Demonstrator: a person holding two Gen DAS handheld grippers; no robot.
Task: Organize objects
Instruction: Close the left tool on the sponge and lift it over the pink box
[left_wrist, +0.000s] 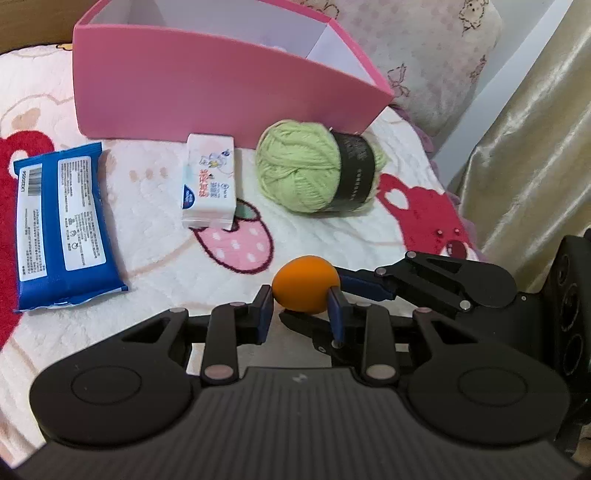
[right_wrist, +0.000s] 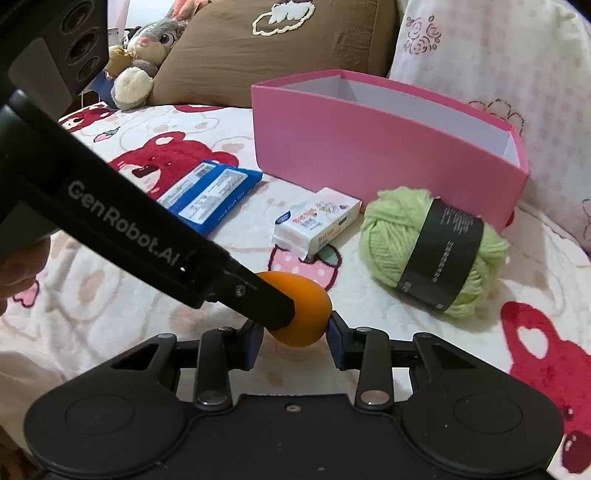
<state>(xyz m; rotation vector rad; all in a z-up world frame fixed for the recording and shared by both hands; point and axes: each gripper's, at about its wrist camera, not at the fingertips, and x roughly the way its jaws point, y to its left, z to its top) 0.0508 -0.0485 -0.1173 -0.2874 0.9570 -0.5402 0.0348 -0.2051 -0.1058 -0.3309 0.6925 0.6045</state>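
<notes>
Both the left gripper (left_wrist: 301, 297) and right gripper (right_wrist: 295, 334) have jaws clamped on the orange egg (left_wrist: 306, 284); lift together slowly toward the pink box (left_wrist: 207, 85) at the bed's far edge

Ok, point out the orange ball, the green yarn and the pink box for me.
orange ball (left_wrist: 303, 287), left wrist view, on its top front.
green yarn (right_wrist: 391, 243), right wrist view, on the bare wool left of the black band.
pink box (left_wrist: 207, 96), left wrist view, on its near wall.
</notes>
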